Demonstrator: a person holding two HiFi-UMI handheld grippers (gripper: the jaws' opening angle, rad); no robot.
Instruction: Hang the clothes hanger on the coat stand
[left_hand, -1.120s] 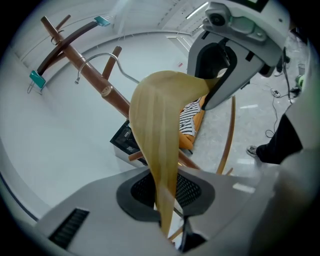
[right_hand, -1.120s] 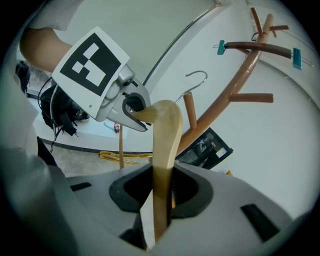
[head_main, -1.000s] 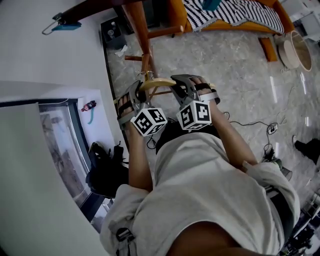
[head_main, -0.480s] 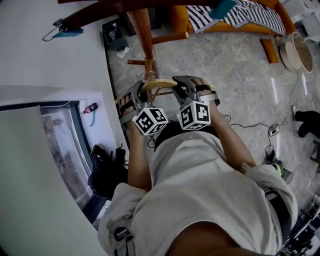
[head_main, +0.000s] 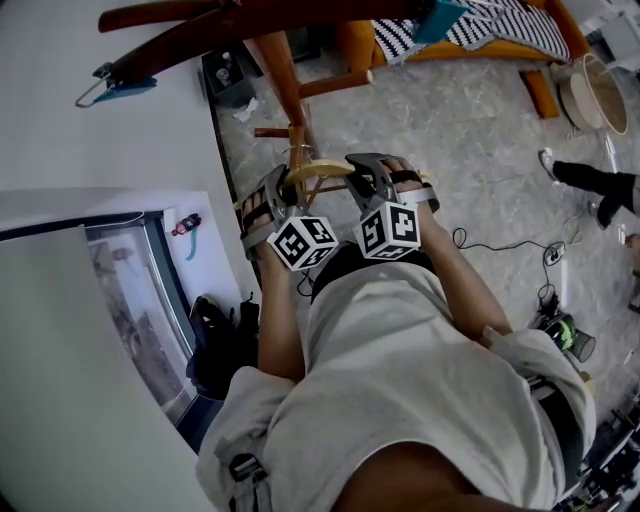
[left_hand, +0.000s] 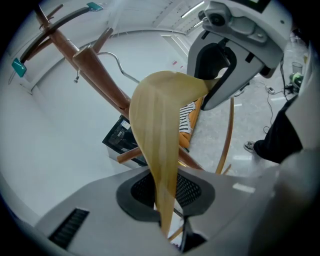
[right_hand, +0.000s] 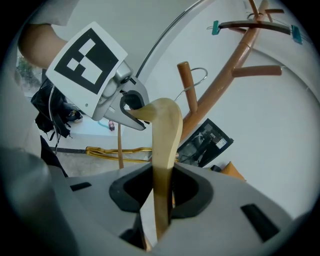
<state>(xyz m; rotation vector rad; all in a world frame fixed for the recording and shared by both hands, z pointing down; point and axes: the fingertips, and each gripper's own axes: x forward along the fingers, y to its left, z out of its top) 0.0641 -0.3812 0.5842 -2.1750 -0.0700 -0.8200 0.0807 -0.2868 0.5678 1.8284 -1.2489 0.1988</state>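
Observation:
A pale wooden clothes hanger (head_main: 318, 168) is held between both grippers in front of the person. My left gripper (head_main: 270, 195) is shut on one arm of the hanger (left_hand: 157, 135), and my right gripper (head_main: 362, 178) is shut on the other arm (right_hand: 164, 145). The hanger's wire hook (right_hand: 199, 79) sits close beside an upward peg (right_hand: 185, 80) of the brown wooden coat stand (head_main: 283, 70); I cannot tell whether it rests on the peg. A dark hanger with teal clips (right_hand: 255, 25) hangs at the stand's top.
A white wall (head_main: 60, 120) runs along the left. A black box (head_main: 225, 70) stands at the stand's foot. An orange sofa with a striped cushion (head_main: 470, 25), a round basket (head_main: 590, 95), floor cables (head_main: 520, 250), a black bag (head_main: 220, 340) and another person's leg (head_main: 590, 180) surround it.
Both grippers keep their grip on the hanger and have shifted only slightly. More of the stand's top shows in the head view. Another person's legs have moved up the right side.

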